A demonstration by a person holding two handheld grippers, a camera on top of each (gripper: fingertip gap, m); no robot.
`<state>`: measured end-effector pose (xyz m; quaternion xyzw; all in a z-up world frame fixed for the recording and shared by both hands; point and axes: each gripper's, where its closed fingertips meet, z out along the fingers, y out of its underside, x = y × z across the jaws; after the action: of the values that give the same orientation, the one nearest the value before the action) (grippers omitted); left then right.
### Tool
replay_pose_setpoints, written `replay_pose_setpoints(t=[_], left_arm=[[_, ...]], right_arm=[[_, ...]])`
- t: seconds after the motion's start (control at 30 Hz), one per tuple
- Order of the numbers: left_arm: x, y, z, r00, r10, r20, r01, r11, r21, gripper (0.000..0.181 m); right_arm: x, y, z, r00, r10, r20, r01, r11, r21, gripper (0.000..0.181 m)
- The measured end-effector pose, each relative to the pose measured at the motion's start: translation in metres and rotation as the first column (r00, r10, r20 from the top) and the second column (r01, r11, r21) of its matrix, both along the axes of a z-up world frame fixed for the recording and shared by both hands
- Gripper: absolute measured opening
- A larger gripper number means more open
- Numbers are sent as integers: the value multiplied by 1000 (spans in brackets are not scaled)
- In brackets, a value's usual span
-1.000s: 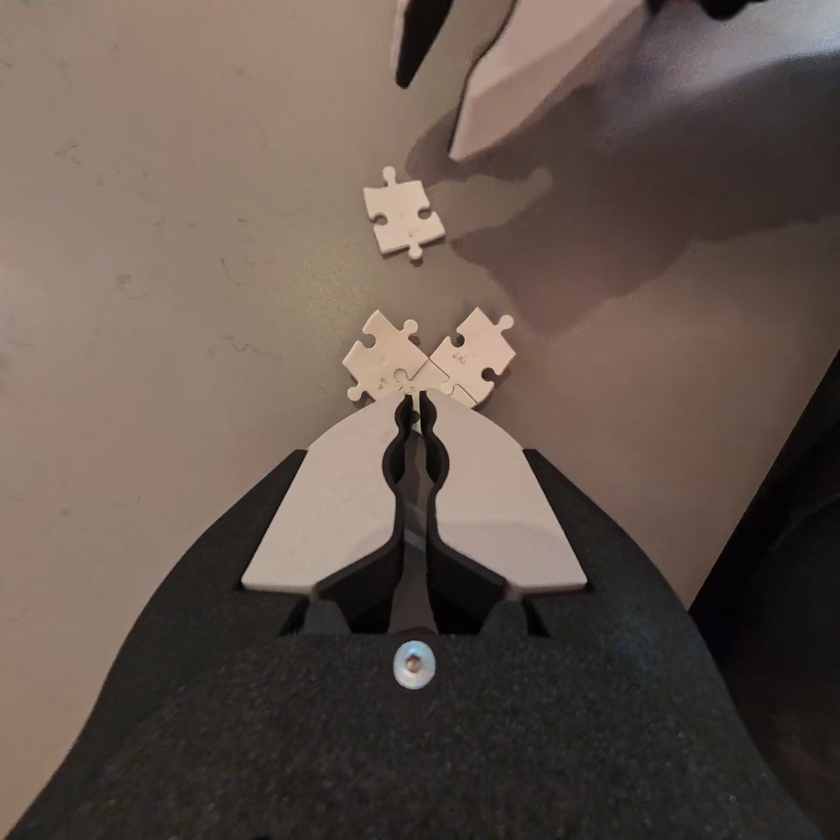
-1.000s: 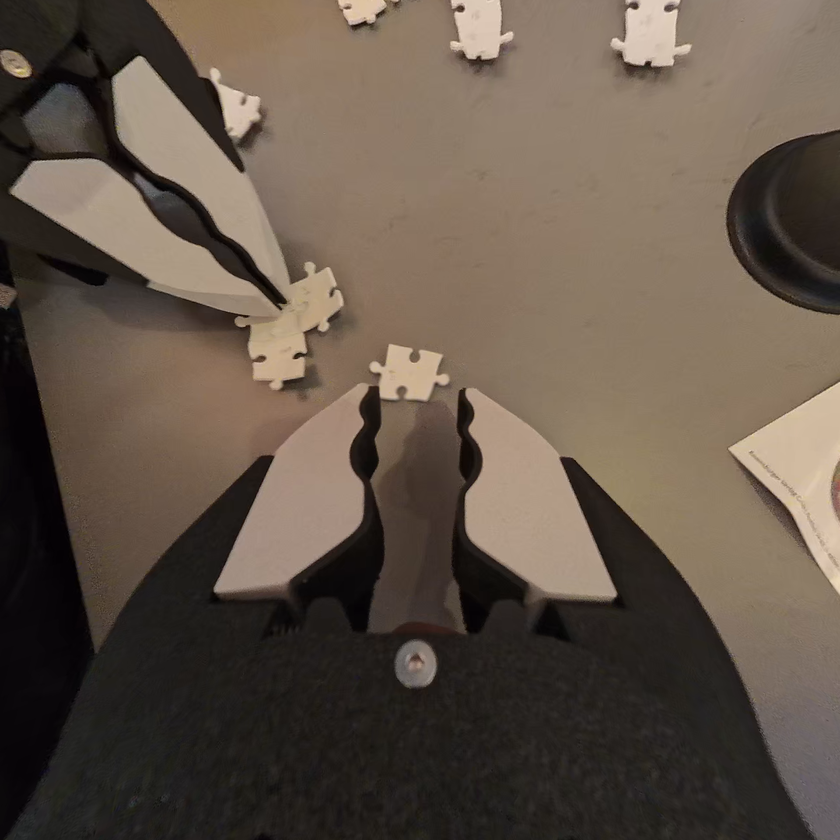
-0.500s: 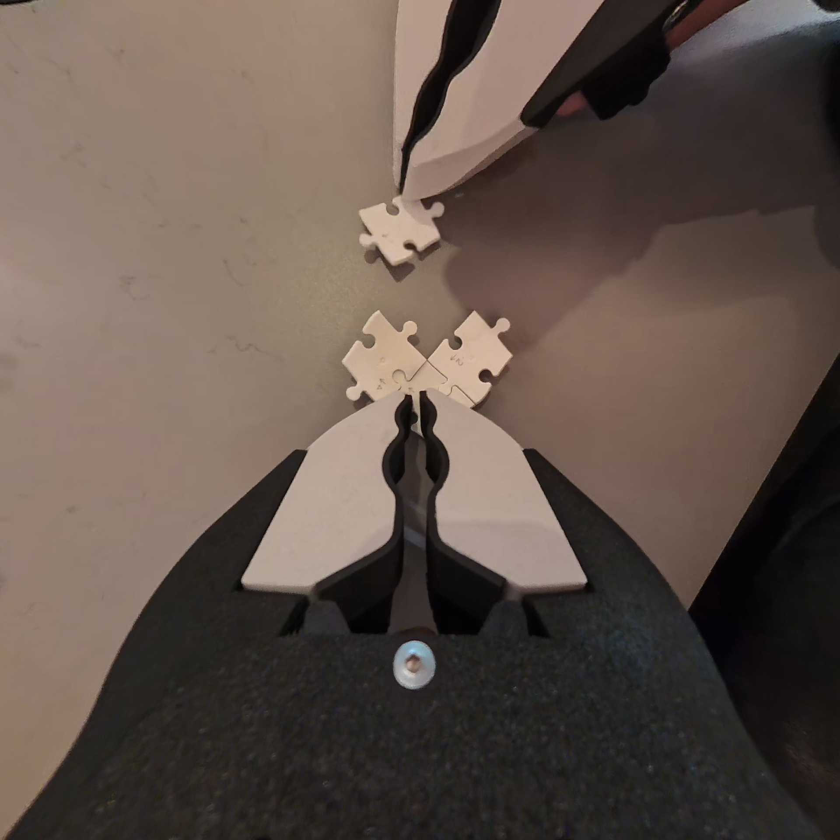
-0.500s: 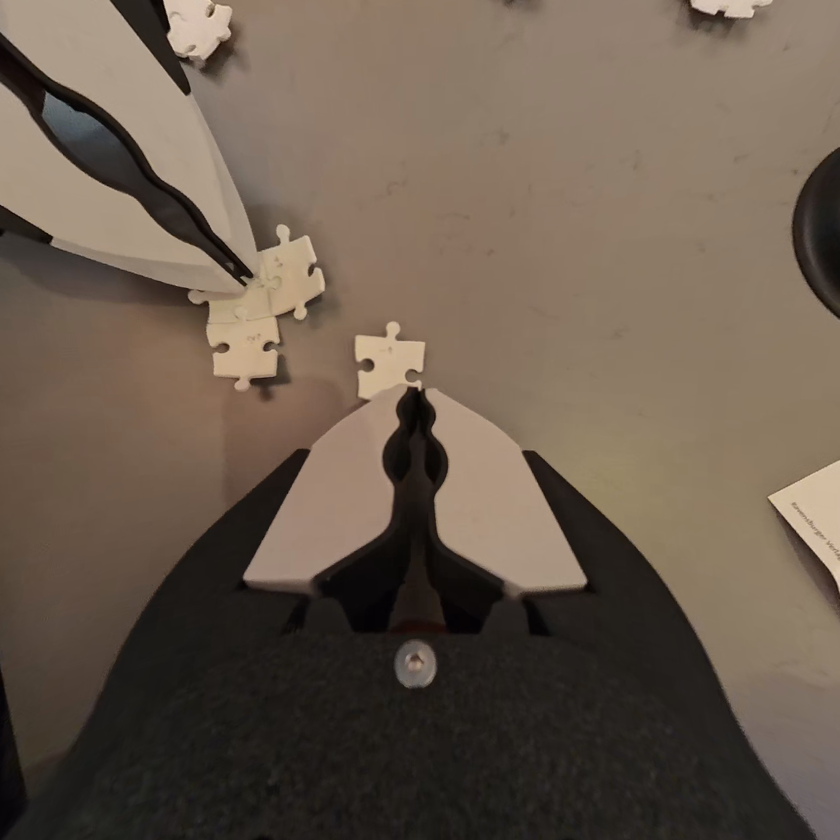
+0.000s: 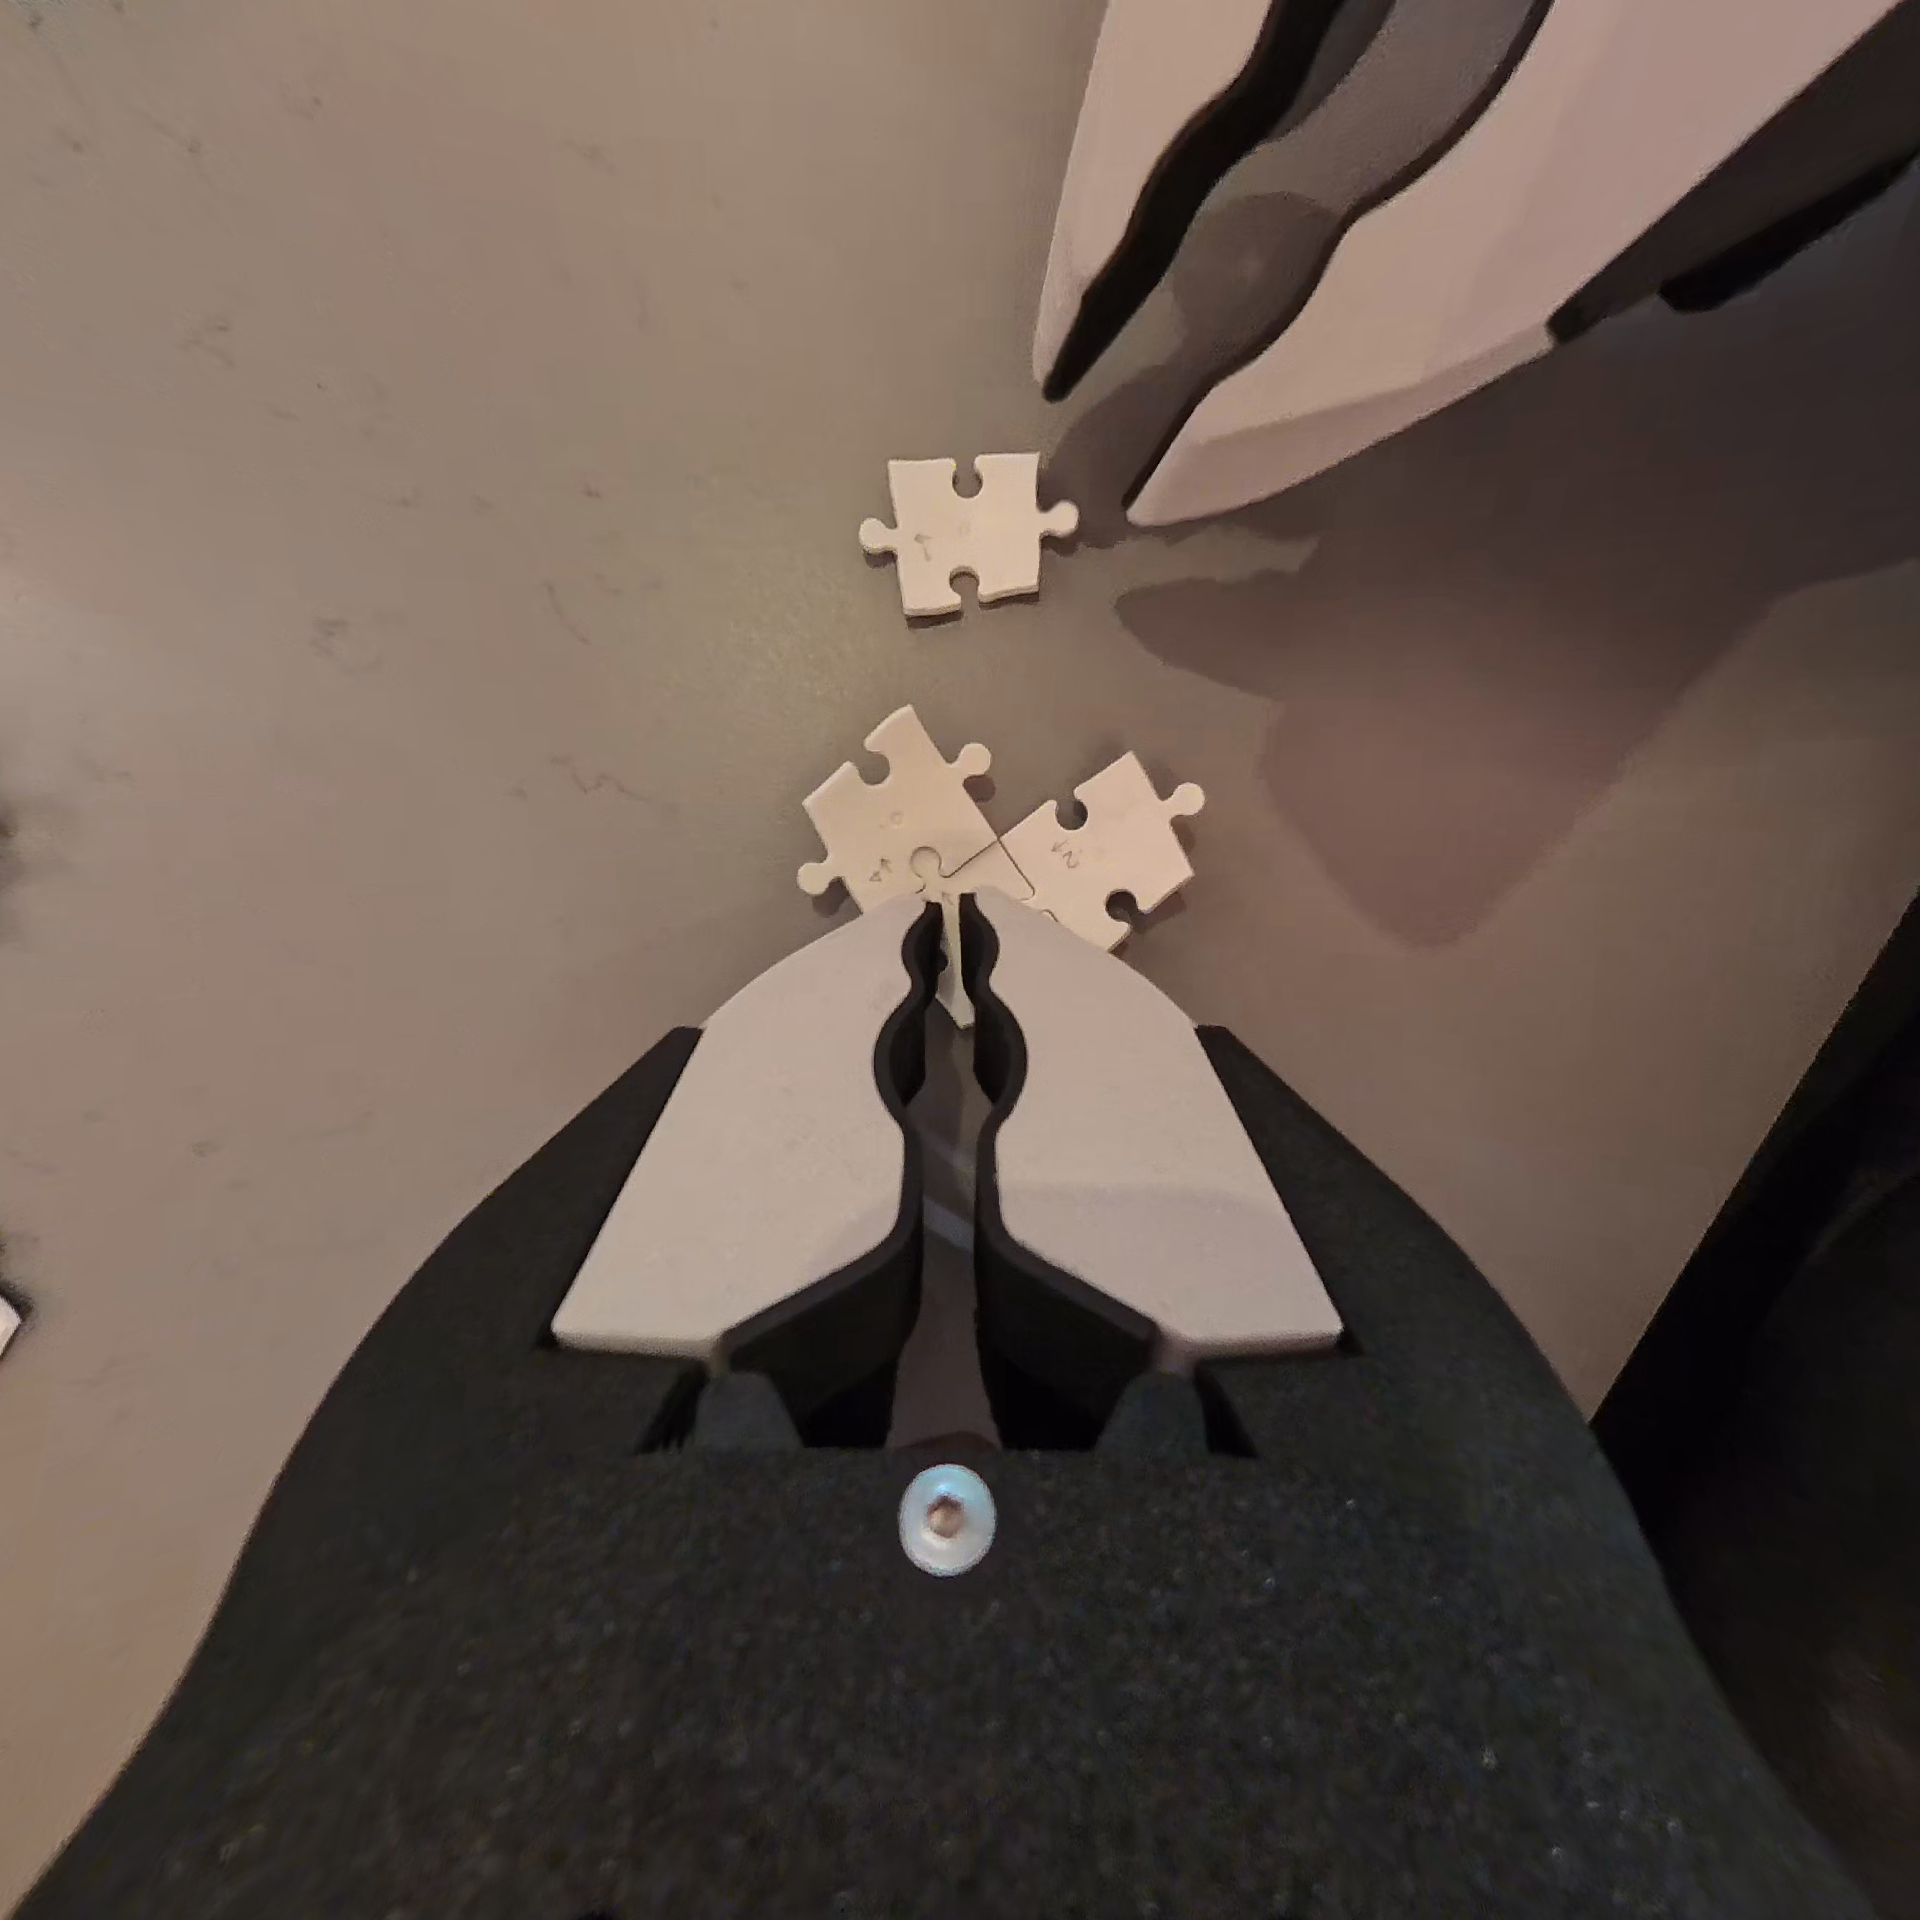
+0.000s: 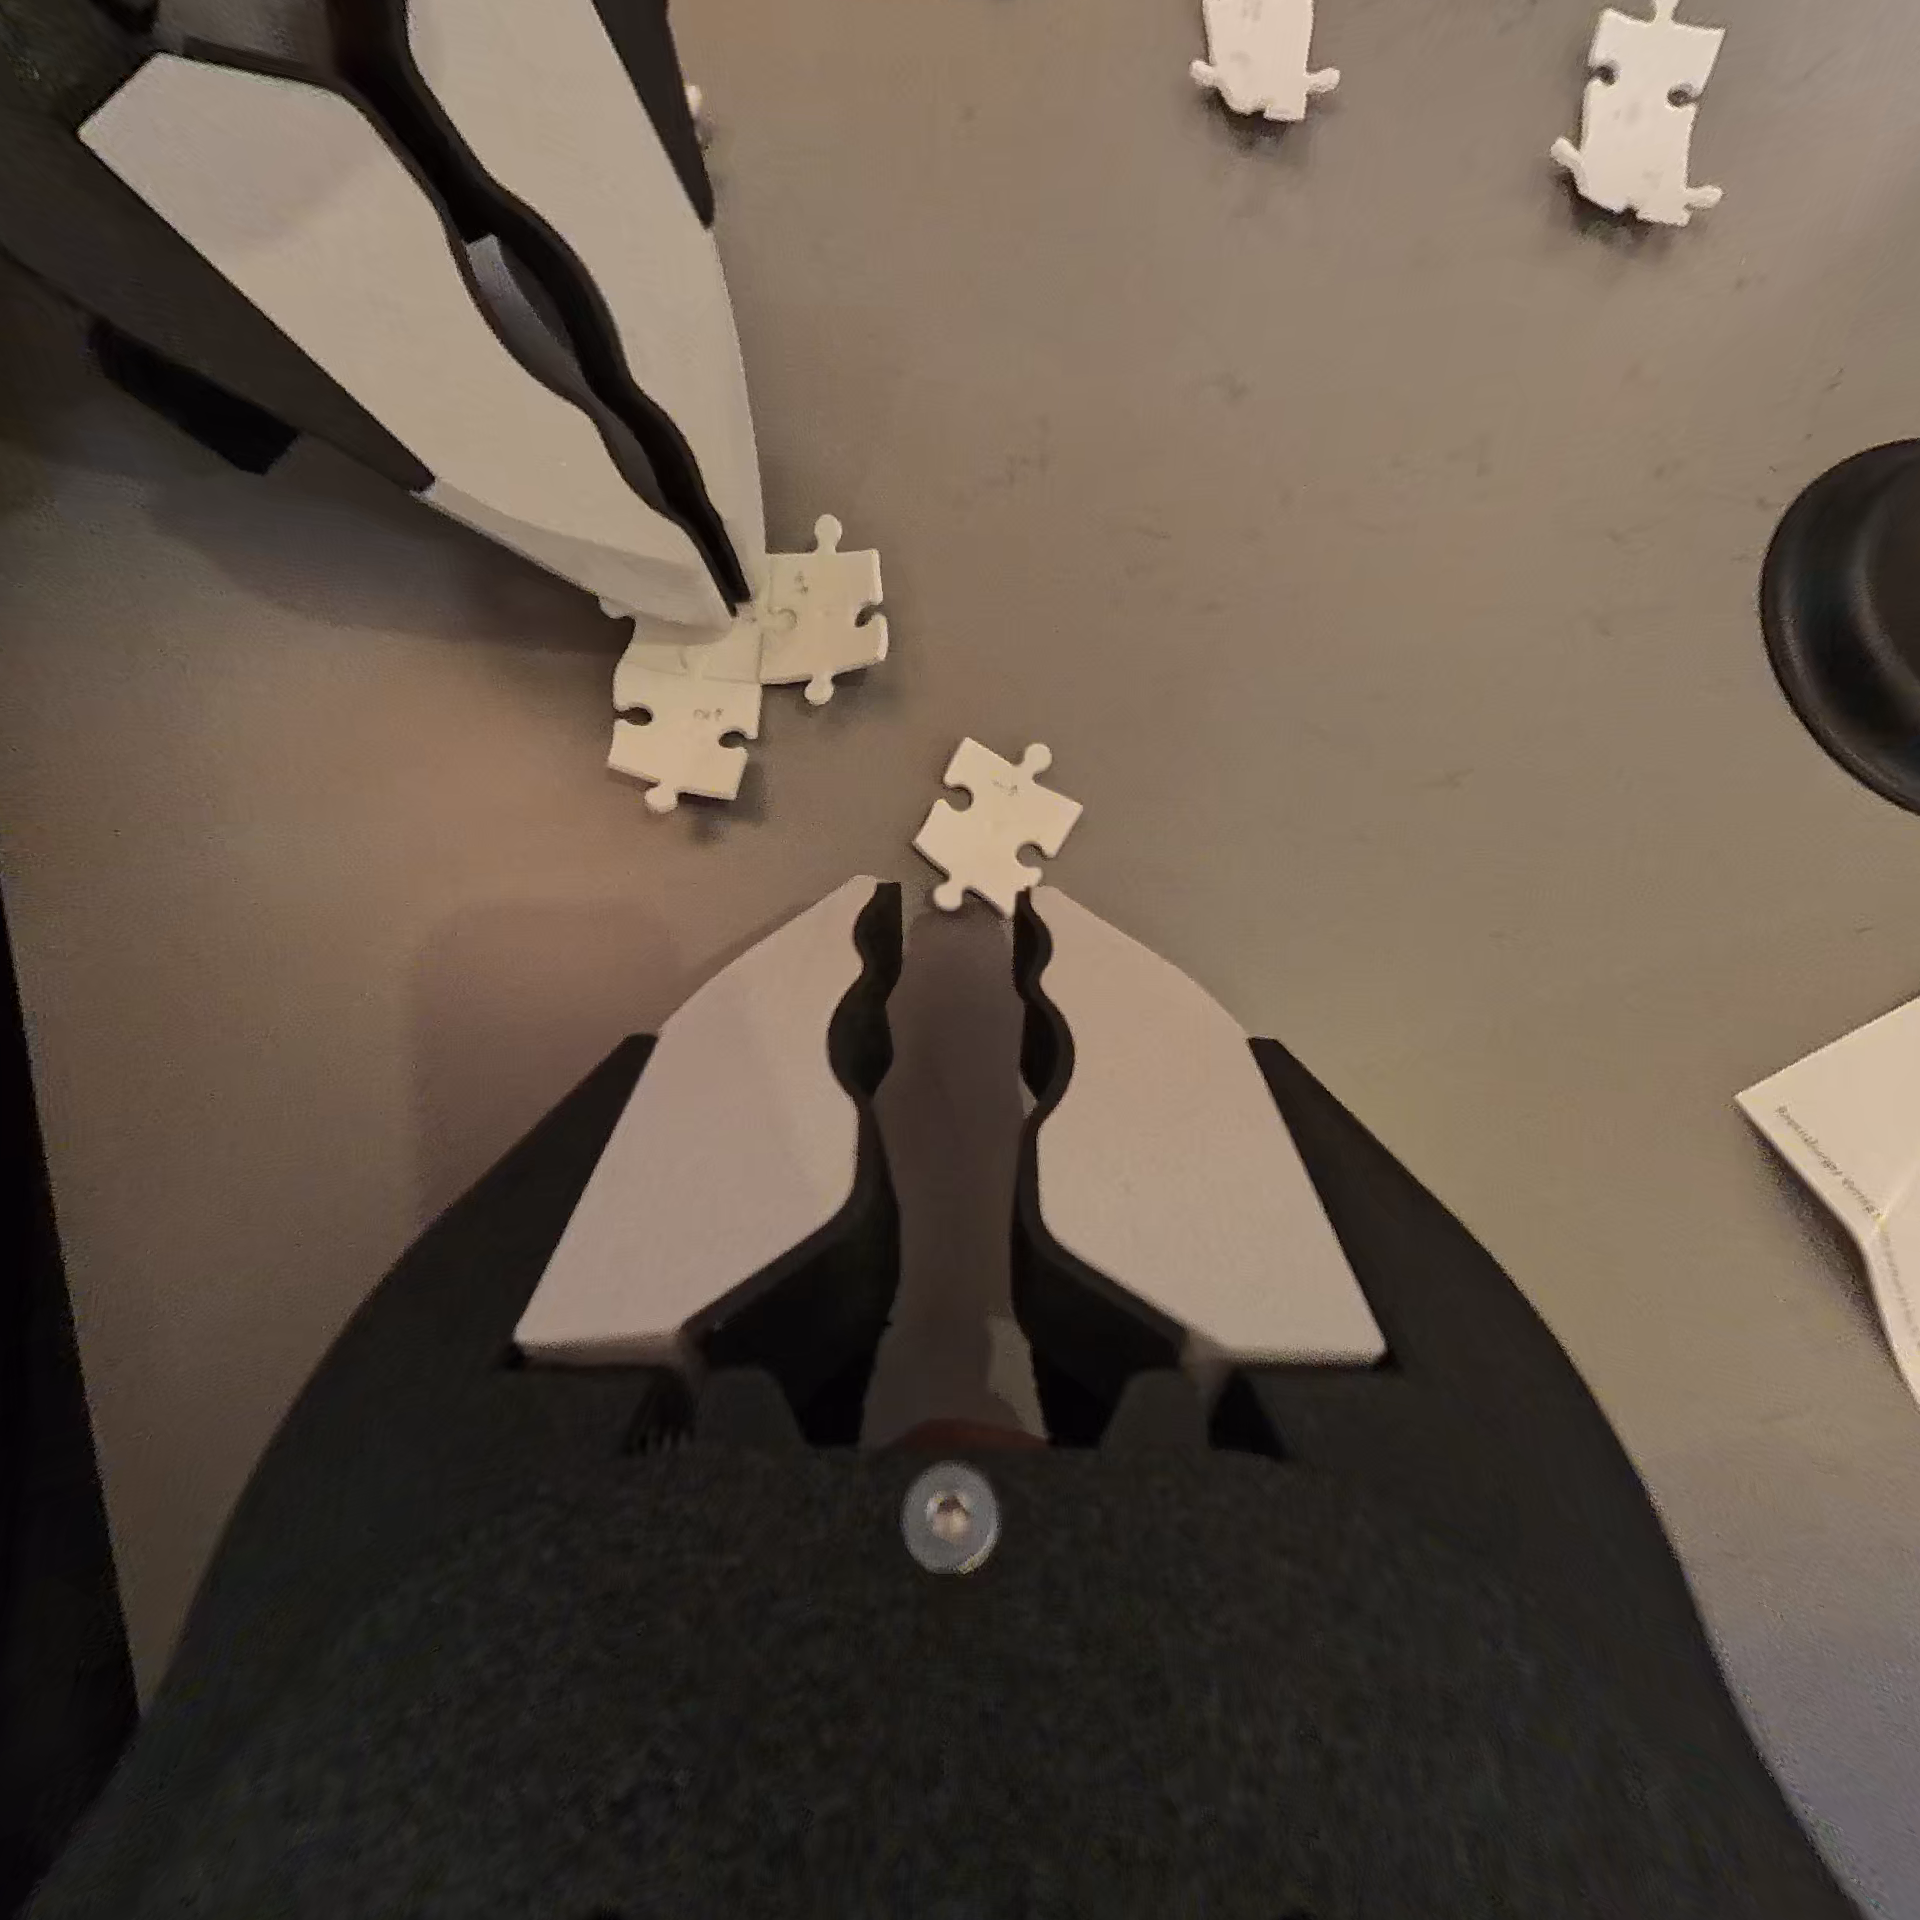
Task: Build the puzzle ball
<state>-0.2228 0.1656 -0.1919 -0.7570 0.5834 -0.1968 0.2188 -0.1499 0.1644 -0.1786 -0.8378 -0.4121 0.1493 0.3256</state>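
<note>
Your grey tabletop (image 6: 1299, 499) carries everything here, with a black round object (image 6: 1860, 665) at its right edge and a white printed sheet (image 6: 1849, 1174) below that. Your left claw (image 5: 943, 920) is clenched on the joined cluster of white puzzle pieces (image 5: 997, 842), pinching it at its near edge while the rest appears to rest on the tabletop. Your right claw (image 6: 956, 902) is released, its fingers parted and empty, tips just short of the loose piece (image 6: 995, 821), which lies flat near the cluster but apart from it. Two spare pieces (image 6: 1262, 52) (image 6: 1642, 125) sit well away at the far side.

The risk I see: the loose piece is thin and flat, so closing on it from this low angle may skate it forward or spin it rather than lift it. Your right-hand fingertip (image 6: 1029, 920) seems to be already at its corner; a nudge there could knock it toward the cluster. A hard squeeze or twist from your left claw might also pop the joined tabs apart
</note>
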Motion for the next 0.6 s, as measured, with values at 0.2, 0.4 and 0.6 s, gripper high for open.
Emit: replay_pose_setpoints(t=[0.2,0.4,0.6], left_arm=[[0,-1,0,1000,-4,-2,4,1000,1,3],[1,-2,0,1000,-8,-2,8,1000,3,3],[-1,3,1,1000,0,-5,0,1000,12,3]], right_arm=[[-10,-4,-10,995,-102,-7,102,995,-5,20],[-5,2,-17,989,-144,36,143,990,18,18],[-3,6,-17,991,-122,53,120,992,42,6]])
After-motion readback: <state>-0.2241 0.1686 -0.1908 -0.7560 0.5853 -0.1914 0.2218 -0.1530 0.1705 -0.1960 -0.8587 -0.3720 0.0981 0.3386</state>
